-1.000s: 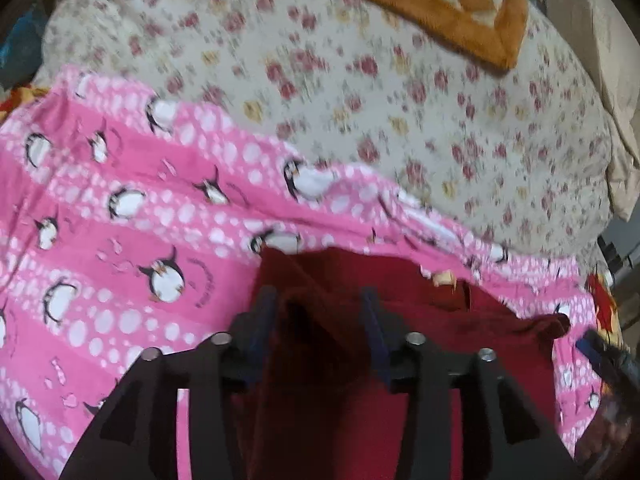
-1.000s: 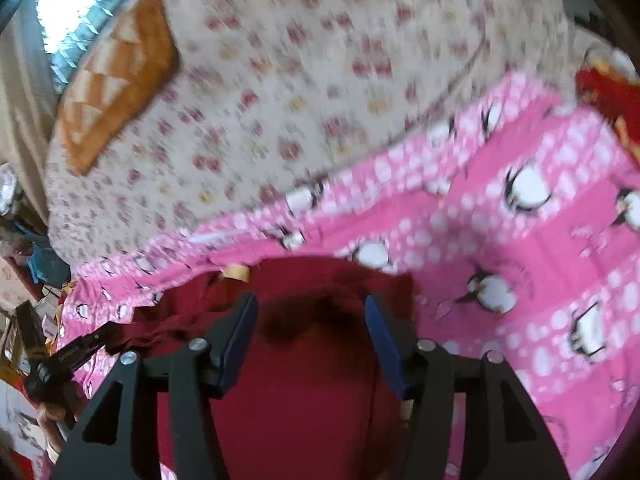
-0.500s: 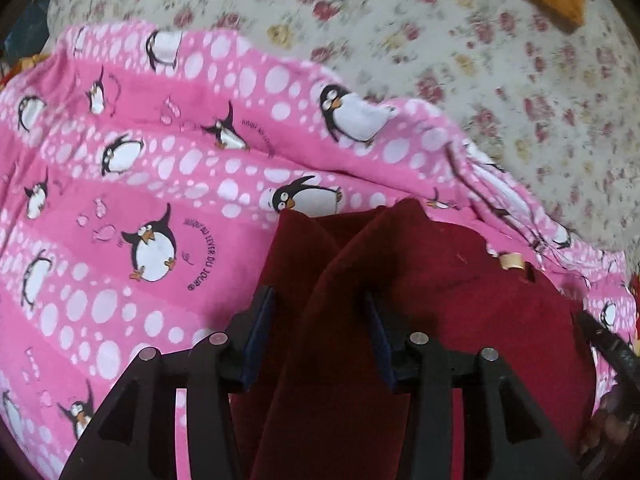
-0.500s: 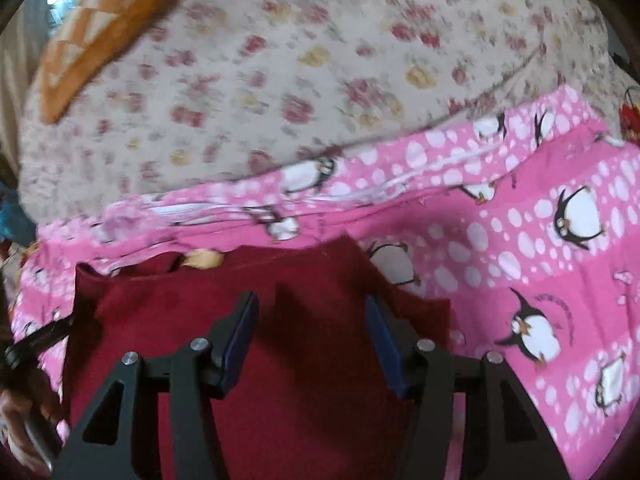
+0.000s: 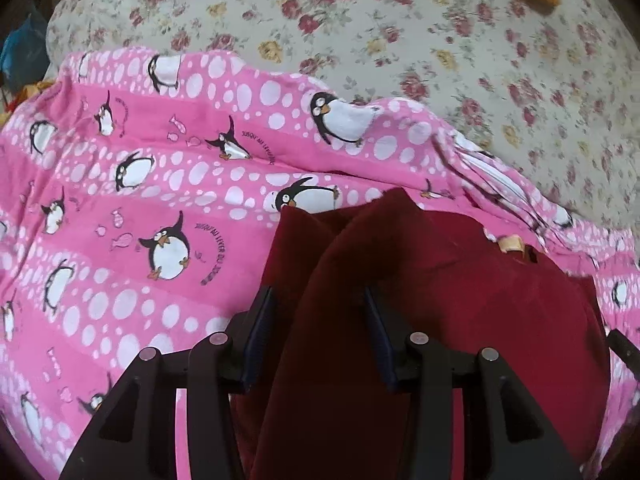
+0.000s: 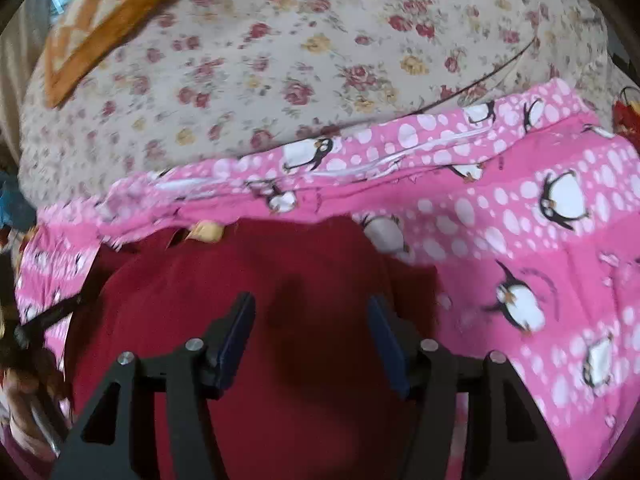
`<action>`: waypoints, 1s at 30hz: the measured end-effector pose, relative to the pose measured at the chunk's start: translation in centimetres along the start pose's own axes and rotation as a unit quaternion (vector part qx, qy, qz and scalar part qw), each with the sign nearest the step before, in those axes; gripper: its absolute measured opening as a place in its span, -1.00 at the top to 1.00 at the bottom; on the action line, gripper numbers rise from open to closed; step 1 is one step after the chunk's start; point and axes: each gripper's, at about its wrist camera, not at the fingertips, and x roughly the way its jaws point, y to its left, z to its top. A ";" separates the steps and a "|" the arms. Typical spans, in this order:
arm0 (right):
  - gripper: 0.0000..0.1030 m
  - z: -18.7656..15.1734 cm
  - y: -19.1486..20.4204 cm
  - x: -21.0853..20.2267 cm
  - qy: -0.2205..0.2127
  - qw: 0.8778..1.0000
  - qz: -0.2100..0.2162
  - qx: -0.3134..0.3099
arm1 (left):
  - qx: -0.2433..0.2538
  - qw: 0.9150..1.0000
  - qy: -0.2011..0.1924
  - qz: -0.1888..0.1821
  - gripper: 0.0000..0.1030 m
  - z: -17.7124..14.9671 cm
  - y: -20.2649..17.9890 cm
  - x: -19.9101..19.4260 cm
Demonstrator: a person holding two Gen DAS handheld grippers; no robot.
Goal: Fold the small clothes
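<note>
Folding: a dark red garment [image 5: 460, 320] is lying across a pink penguin-print blanket [image 5: 120, 200], directly beneath and ahead of both tools.
Left gripper [image 5: 318, 328]: its jaws are standing apart, with a raised ridge of the red cloth running up between them; whether the pads are actually pinching that ridge I cannot tell.
Right gripper [image 6: 312, 340]: its jaws are spread wide over flat red fabric and are gripping nothing.
Why so placed: the blanket is probably serving as a smooth folding surface over the floral bedsheet [image 6: 320, 60] beyond the fingertips.
Stage: by my reading, the fold is only beginning, since most of the garment is lying open.
Background: an orange quilted cushion [image 6: 100, 20] is sitting far ahead-left of the right tool.
</note>
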 end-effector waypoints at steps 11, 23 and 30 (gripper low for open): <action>-0.21 -6.0 -1.1 -2.3 0.018 1.000 0.005 -0.011 | 0.039 0.999 -0.002 0.006 0.53 -3.9 -0.1 -3.9; -0.21 -8.2 0.2 -6.8 0.006 0.999 0.002 -0.039 | 0.066 0.998 -0.007 0.014 0.53 -8.9 1.4 -7.1; -0.21 -10.5 -1.8 -4.2 0.055 0.998 0.002 -0.003 | 0.008 1.000 0.008 -0.019 0.53 -10.0 4.5 -5.9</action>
